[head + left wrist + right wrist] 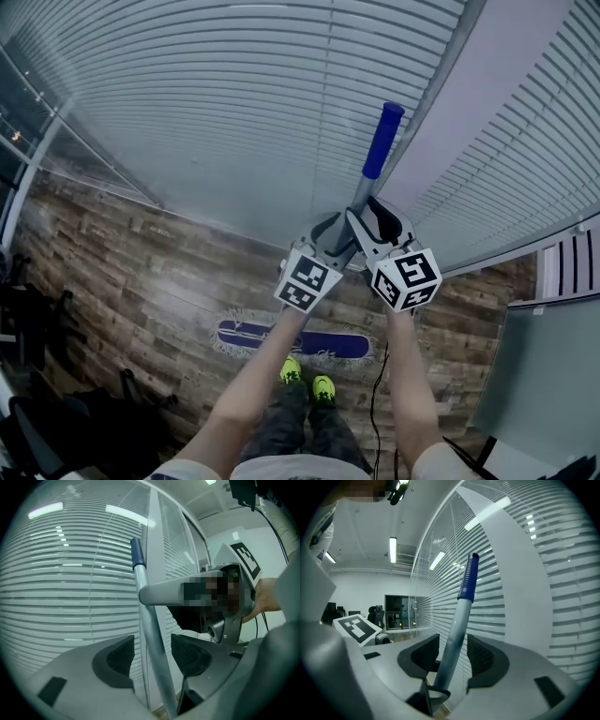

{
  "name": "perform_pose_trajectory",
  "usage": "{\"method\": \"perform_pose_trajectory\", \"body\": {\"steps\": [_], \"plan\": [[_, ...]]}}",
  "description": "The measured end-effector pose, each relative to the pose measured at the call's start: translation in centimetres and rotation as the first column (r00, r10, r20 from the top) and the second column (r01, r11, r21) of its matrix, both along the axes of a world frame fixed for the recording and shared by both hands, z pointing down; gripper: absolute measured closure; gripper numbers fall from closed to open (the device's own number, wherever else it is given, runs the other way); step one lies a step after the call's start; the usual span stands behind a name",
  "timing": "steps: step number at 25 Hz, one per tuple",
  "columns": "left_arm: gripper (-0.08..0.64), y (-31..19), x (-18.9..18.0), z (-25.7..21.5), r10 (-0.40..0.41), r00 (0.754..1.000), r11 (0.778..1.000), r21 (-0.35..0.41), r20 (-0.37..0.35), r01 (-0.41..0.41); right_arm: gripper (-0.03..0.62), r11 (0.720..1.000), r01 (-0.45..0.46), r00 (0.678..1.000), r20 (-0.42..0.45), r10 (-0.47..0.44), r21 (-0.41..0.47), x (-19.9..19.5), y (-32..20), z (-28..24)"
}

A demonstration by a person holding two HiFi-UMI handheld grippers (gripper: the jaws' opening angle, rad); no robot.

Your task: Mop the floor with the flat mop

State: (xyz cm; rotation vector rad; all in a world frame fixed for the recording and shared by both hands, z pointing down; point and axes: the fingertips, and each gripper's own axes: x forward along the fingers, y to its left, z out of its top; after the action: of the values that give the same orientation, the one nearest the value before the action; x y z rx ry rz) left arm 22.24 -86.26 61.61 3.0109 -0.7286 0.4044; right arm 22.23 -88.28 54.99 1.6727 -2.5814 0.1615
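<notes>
The flat mop stands in front of me, its blue pad [253, 335] flat on the wooden floor by my feet. Its grey pole [361, 202] rises to a blue grip [382, 141] that rests near the white pillar [487, 84]. Both grippers sit side by side around the pole. My left gripper [330, 230] is open; in its own view the pole [149, 634] runs between the pads [123, 654] with gaps on both sides. My right gripper [375, 220] is open too, with the pole [453, 639] between its pads [480, 656] and narrow gaps either side.
Glass walls with horizontal blinds [234, 103] close the space ahead. My yellow-green shoes [307, 377] stand just behind the mop pad. A black cable [377, 394] hangs by my right leg. Dark chairs [37, 309] crowd the left, and a frosted panel [544, 375] stands at the right.
</notes>
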Motion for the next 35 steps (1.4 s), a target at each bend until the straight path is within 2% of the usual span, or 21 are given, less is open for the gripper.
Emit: {"method": "perform_pose_trajectory", "body": {"steps": [3,5,13,19,26,31,35], "plan": [[0.346,0.1,-0.1,0.3,-0.004,1.000,1.000,0.012,-0.004,0.004,0.428,1.000,0.007,1.000,0.009,-0.007,0.015,-0.1,-0.3,0.0],[0.424,0.6,-0.1,0.1,-0.001,1.000,1.000,0.017,-0.007,0.001,0.428,1.000,0.014,1.000,0.011,-0.014,0.023,-0.1,0.2,-0.5],[0.438,3.6,-0.5,-2.7,0.002,0.998,1.000,0.006,-0.066,-0.001,0.428,0.998,0.048,0.998,0.027,-0.050,0.050,-0.4,1.3,-4.0],[0.440,8.3,-1.5,-5.4,-0.005,0.998,1.000,0.027,-0.060,0.006,0.430,0.985,0.146,0.988,0.037,-0.150,0.091,-2.4,5.4,-7.6],[0.440,14.8,-3.3,-8.3,-0.037,0.999,0.998,0.056,-0.025,0.038,0.465,0.960,0.252,0.958,0.110,-0.265,0.121,-4.3,12.7,-10.9],[0.439,24.1,-4.5,-8.0,-0.030,0.998,0.996,0.085,0.048,0.025,0.483,0.941,0.305,0.925,0.190,-0.330,0.149,-5.5,22.4,-11.1],[0.421,29.1,-4.8,-10.1,-0.022,0.999,0.995,0.101,0.038,0.018,0.486,0.929,0.332,0.915,0.186,-0.359,0.160,-5.4,27.9,-12.3]]}}
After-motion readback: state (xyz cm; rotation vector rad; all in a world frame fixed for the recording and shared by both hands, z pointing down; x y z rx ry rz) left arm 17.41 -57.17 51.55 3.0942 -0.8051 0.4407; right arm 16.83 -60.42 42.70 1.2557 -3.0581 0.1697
